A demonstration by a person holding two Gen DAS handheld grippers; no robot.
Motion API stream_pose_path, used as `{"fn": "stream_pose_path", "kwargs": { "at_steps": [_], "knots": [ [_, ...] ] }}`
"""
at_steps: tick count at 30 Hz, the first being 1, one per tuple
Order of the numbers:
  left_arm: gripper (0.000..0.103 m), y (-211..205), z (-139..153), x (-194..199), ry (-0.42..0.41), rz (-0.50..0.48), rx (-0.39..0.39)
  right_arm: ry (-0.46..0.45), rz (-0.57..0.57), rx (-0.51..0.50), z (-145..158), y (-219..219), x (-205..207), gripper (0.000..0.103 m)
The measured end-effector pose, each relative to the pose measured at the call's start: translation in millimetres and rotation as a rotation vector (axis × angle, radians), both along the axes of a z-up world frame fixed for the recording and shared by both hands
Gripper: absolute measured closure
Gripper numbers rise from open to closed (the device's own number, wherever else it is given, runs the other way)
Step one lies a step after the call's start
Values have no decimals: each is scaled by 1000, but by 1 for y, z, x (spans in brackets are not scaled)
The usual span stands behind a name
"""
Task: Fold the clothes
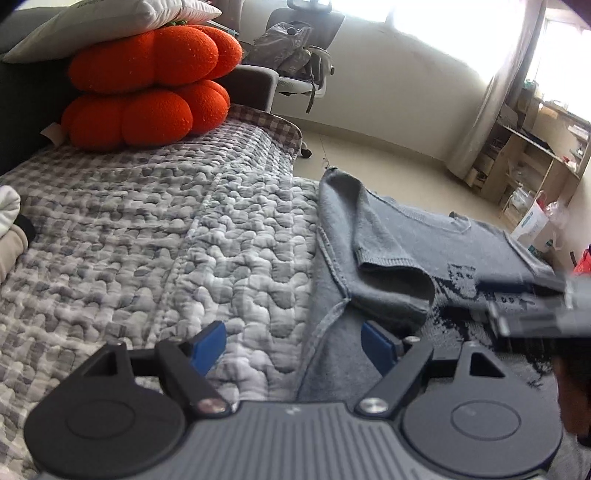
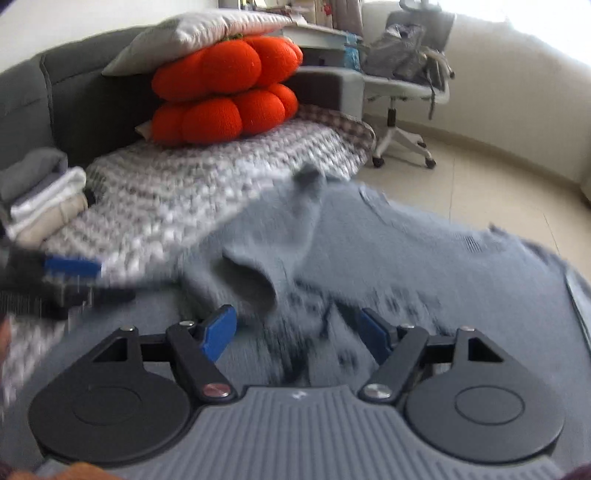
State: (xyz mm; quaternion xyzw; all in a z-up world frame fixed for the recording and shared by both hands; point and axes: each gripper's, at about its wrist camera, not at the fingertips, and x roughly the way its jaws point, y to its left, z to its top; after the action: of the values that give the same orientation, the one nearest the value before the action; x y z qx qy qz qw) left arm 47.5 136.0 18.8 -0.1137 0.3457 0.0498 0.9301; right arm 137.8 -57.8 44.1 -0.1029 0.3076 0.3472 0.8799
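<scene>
Grey knit sweater (image 1: 399,236) lies flat on the quilted sofa cover (image 1: 147,229), right side, one sleeve (image 1: 384,254) already folded in across the chest. Soft, limp, light; it will sag and drag on the quilt. Best hold: hem corners or shoulder seam, pinching both layers. My left hand-held gripper (image 1: 295,349) spread, empty; right hand-held gripper (image 2: 297,334) spread too, over the body, nothing pinched.

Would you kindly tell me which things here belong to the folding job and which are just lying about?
Part of the job:
- grey knitted sweater, one sleeve folded across it
- stack of folded clothes
- left gripper, open
- right gripper, open

Just lying about:
- two orange pumpkin-shaped cushions
- white pillow
- office chair
</scene>
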Motion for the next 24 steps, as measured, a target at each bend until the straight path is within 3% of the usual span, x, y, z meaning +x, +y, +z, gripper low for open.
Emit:
{"fn": "stream_pose_path", "kwargs": {
  "at_steps": [3,7,9,10,11,13,17,19,24],
  "knots": [
    [21,-5,-3,1,8,-18,29,-40,43,-19,1,24,13,28],
    [18,-13,-7,3,14,-54,74,-91,99,-153,-16,48,21,42],
    [18,-14,-9,4,22,-50,89,-131,121,-181,-21,51,23,61],
    [18,-15,-9,4,21,-48,99,-139,116,-187,-20,51,25,91],
    [19,-17,-9,4,19,-47,109,-146,108,-191,-19,51,28,98],
    [24,-19,-8,3,22,-44,125,-124,70,-142,-13,45,35,98],
    [55,-25,-2,-1,10,-42,169,-96,-7,-32,-2,24,46,98],
    [60,-27,-3,-1,8,-45,160,-62,-70,30,3,11,54,98],
    [60,-35,-3,-2,7,-61,146,10,-165,88,5,-2,68,98]
  ]
}}
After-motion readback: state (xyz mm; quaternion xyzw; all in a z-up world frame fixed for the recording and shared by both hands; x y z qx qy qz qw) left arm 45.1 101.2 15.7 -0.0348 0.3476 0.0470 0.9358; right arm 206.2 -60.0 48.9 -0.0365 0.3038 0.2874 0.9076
